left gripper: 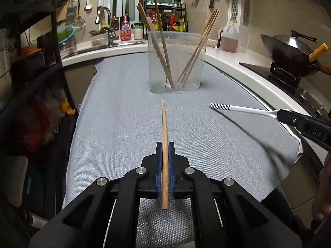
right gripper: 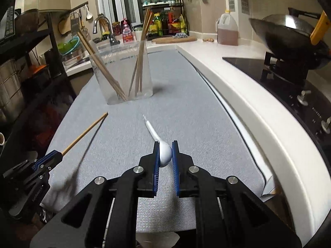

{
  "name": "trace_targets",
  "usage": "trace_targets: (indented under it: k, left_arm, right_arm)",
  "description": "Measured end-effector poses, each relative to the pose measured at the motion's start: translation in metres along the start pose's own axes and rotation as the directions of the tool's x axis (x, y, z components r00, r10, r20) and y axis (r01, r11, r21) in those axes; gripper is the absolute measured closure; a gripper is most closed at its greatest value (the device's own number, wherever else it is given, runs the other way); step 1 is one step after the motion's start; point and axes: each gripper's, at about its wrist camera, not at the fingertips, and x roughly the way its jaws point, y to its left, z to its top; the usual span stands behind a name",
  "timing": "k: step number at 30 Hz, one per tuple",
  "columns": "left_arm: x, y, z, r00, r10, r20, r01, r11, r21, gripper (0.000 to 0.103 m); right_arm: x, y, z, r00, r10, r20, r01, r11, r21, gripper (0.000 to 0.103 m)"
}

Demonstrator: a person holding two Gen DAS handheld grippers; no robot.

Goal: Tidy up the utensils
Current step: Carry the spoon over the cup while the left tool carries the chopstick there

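My left gripper (left gripper: pixel 165 144) is shut on a wooden chopstick (left gripper: pixel 164 128) that points forward at the clear plastic holder (left gripper: pixel 175 78), held above the grey cloth. The holder stands upright with several chopsticks (left gripper: pixel 194 51) leaning in it. My right gripper (right gripper: pixel 165 143) is shut on the bowl of a white spoon (right gripper: pixel 165 154) whose striped handle points forward. In the left wrist view the spoon (left gripper: pixel 244 109) and right gripper (left gripper: pixel 281 114) come in from the right. In the right wrist view the holder (right gripper: pixel 124 78) is ahead left, and the left gripper (right gripper: pixel 59 154) holds its chopstick (right gripper: pixel 84 133) at lower left.
A grey cloth (left gripper: pixel 124 124) covers the table. A white counter (right gripper: pixel 248 95) runs along the right with a stove and a wok (right gripper: pixel 289 37). A black shelf rack (left gripper: pixel 41 72) stands on the left. A sink (left gripper: pixel 115 43) and bottles are behind.
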Motion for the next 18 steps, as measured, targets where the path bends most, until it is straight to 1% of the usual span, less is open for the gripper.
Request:
trace_targets:
  k: [7, 18]
  left_arm:
    - [-0.012, 0.0, 0.016, 0.999, -0.004, 0.049, 0.004, 1.0, 0.0, 0.097]
    - [-0.032, 0.01, 0.065, 0.993, -0.033, 0.114, 0.035, 0.999, -0.019, 0.097]
  right_arm:
    - [-0.017, -0.001, 0.021, 0.998, 0.0, 0.061, 0.001, 1.0, -0.027, 0.091]
    - [-0.027, 0.002, 0.054, 0.994, 0.018, 0.11, -0.01, 0.998, -0.068, 0.091]
